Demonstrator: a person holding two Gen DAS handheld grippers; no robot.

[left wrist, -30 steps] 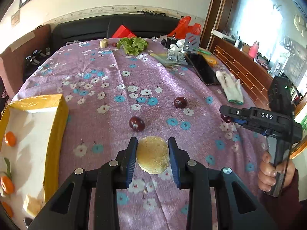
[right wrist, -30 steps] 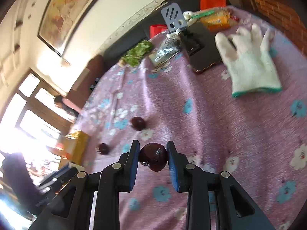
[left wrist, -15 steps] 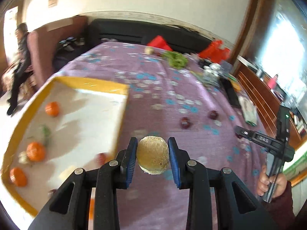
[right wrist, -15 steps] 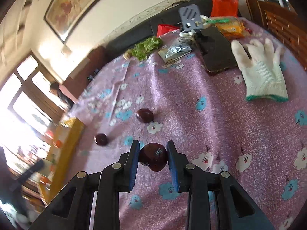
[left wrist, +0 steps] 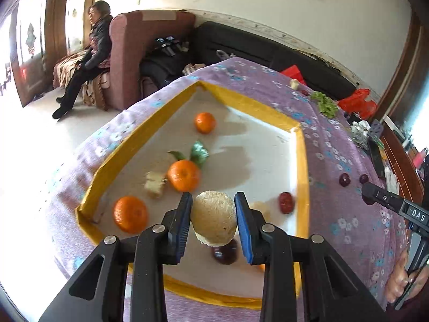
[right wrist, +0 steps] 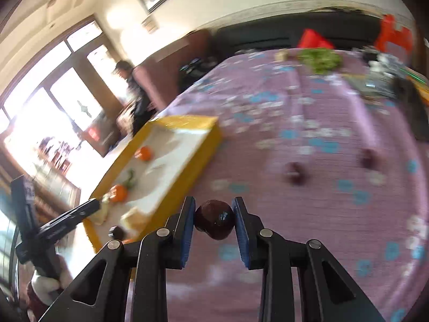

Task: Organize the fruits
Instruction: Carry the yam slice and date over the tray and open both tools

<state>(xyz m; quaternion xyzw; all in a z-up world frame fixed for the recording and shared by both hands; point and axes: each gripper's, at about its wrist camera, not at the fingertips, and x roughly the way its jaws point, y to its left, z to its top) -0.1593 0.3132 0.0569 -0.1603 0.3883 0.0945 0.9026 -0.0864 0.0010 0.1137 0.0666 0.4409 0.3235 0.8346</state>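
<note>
Living room; table under a purple floral cloth (left wrist: 346,139), a dark sofa behind it, a person seated in an armchair at far left. A yellow-rimmed tray (left wrist: 301,166) with a white floor lies on the cloth, evidently the collecting place for the fruit; it already holds three oranges (left wrist: 184,175), a small red fruit (left wrist: 286,202) and a dark plum (left wrist: 225,251).

Left gripper (left wrist: 214,217): fingers drawn in snugly on a round tan fruit (left wrist: 214,216), pads pressing both its sides; it hangs over the tray's near end, so release there looks like the next step. Right gripper (right wrist: 214,224): fingers narrowly set and clamped on a dark plum-like fruit (right wrist: 214,222); it is over the cloth just beside the tray's corner, not yet above the tray floor. Two more dark fruits (right wrist: 295,173) lie loose on the cloth, well apart from the tray.

Against one second ago: the left gripper was then over bare cloth with the tray only at the frame's edge, now the tray fills its view; the right gripper's view then faced a white glove, now faces the tray; both grips unchanged.
</note>
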